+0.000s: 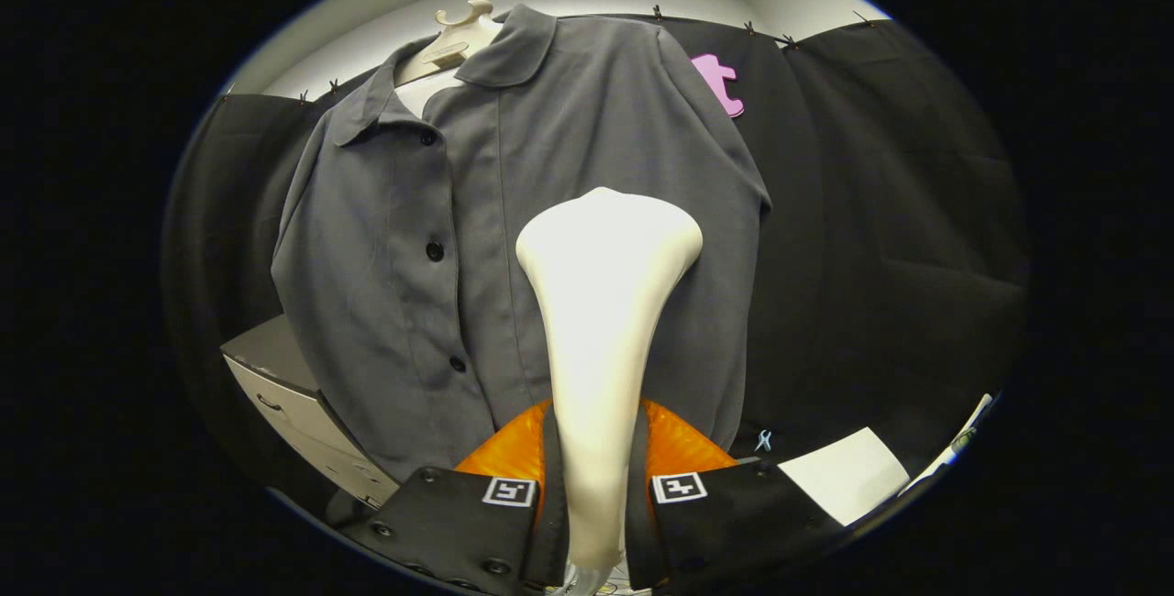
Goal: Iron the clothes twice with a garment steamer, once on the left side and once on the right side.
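Cloth-walled recording booth, perhaps an office corner, shirt (pixel 514 238) on hanger (pixel 451 44), drawer cabinet (pixel 293 394) beside

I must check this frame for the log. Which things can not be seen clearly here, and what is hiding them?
- The tool, gripper view: shut on the steamer; the handle's lower end runs out of view between the fingers.
- Steamer face: it points at the shirt, so contact or steam cannot be told.
- Shirt: the steamer covers the middle, the fingers cover the hem.
- Drawer cabinet: mostly behind the shirt.
- White sheet: cut off by the view's edge.
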The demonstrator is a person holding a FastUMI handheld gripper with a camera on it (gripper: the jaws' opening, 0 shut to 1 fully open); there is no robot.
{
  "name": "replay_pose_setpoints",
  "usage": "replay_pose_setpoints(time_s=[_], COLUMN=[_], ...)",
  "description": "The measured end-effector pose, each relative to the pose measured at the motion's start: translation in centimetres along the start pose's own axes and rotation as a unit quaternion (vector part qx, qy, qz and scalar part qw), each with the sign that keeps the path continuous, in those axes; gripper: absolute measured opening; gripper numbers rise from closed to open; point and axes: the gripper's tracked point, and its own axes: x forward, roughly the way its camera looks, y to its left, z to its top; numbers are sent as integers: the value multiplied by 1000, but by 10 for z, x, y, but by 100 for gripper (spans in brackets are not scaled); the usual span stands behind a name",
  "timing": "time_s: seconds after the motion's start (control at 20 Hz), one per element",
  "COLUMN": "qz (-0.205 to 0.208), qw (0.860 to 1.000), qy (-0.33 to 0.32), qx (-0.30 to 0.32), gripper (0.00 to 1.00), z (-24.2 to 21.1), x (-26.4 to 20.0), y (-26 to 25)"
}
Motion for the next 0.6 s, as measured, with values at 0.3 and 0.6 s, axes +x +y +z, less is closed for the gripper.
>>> replay_pose_setpoints(time_s=[0.3,0.6], qz=[-3,-3], qw=[1000,998], qy=[27,56], qx=[7,14], gripper=[32,33], z=[-41,-90], x=[-1,-3], y=[-7,-13])
